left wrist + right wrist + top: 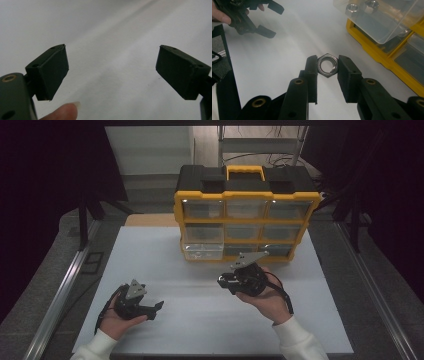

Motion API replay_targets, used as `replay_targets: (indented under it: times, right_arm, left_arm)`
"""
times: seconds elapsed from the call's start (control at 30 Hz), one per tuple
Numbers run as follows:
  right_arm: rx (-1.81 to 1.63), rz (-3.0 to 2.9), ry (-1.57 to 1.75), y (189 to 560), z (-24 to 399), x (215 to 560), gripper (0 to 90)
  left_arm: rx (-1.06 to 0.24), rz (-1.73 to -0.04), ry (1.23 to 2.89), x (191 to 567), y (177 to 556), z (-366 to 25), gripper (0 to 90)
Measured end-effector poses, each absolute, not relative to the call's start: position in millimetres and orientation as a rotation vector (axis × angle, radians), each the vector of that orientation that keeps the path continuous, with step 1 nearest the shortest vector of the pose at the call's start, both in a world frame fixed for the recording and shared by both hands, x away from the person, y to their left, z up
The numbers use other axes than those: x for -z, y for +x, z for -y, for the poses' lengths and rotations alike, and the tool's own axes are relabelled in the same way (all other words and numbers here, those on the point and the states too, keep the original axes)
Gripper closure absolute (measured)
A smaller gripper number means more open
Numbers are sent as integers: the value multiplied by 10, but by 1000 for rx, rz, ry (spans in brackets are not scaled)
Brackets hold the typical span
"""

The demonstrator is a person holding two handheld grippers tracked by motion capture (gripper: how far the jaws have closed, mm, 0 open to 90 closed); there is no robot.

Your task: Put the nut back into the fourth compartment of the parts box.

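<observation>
Now my right tool (327, 65) pinches a steel hex nut (327, 65) between its two jaws, above the white table (274, 57), near the yellow organizer (384, 58) with its clear drawer (384, 22) pulled out. My left tool (111, 72) is spread wide and holds nothing.

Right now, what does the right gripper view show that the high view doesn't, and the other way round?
Right gripper view: a hex nut clamped between the right gripper's pads, and more nuts in the pulled-out clear drawer.
High view: the whole yellow organizer with its handle, both sleeves, and the table's edges; the nut is too small to make out there.
Both: the white table, the organizer's lower drawers, and the left gripper open, holding nothing.
</observation>
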State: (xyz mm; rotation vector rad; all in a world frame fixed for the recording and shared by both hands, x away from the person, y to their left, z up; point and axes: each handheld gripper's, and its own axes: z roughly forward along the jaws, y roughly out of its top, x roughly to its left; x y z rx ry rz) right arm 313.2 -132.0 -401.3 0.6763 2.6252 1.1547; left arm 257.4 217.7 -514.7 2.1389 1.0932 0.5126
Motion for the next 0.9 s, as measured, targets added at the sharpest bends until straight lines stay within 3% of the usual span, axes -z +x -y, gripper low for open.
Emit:
replay_targets:
  times: [0.9]
  right_arm:
    - [-1223,-2563,656,3205,1224,3804,707]
  left_arm:
    - [-510,-1091,2151,5148,2578,-2188,119]
